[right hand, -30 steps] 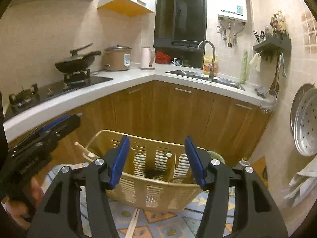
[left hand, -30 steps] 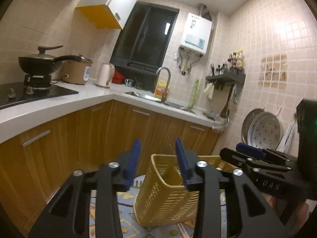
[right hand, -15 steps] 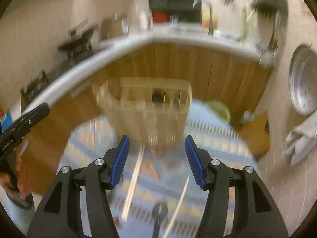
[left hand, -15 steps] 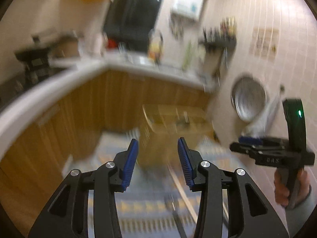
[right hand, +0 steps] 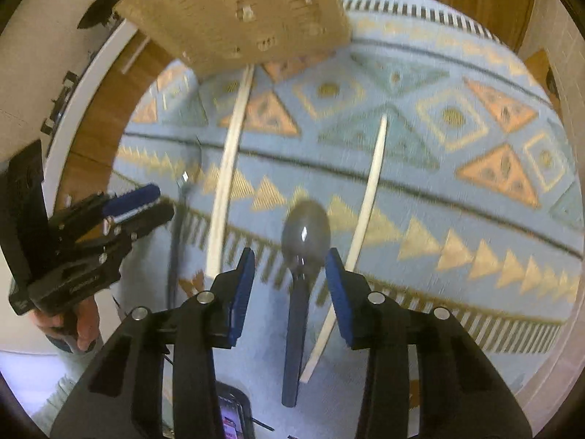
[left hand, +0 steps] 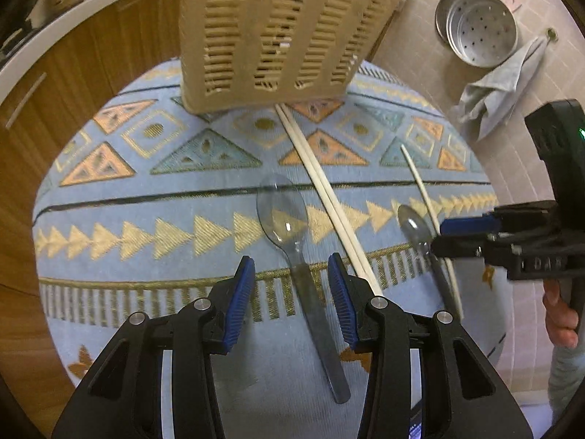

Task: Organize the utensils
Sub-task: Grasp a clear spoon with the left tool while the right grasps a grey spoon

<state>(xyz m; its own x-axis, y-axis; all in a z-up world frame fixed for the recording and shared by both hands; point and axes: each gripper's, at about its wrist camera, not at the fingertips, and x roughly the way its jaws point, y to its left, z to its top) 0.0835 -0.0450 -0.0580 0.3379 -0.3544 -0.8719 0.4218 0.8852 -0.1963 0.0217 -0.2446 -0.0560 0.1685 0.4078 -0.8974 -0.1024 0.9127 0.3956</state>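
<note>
- While both claws hang over the patterned rug, the left claw (left hand: 291, 283) has its blue pads apart with nothing gripped; the neck of a clear plastic spoon (left hand: 292, 234) lies on the rug between them.
- That spoon's bowl points toward the basket and its handle runs back under the claw.
- Just right of it, a pair of pale chopsticks (left hand: 321, 190) lies side by side, slanting from the basket's foot toward the left claw's right finger.
- The right claw (right hand: 290, 269) is likewise spread and grips nothing; a grey spoon (right hand: 305, 230) sits between its pads, bowl forward, handle trailing back beneath it.
- A single chopstick (right hand: 369, 197) lies just right of the grey spoon, crossing under the right pad.
- The slatted beige utensil basket (left hand: 270, 33) stands upright at the far edge of the blue rug (left hand: 146, 190), touching the tips of the paired chopsticks.
- Beyond the rug, a perforated metal steamer tray (left hand: 479, 29) leans at the tiled wall, with a grey cloth (left hand: 497, 84) beside it.
</note>
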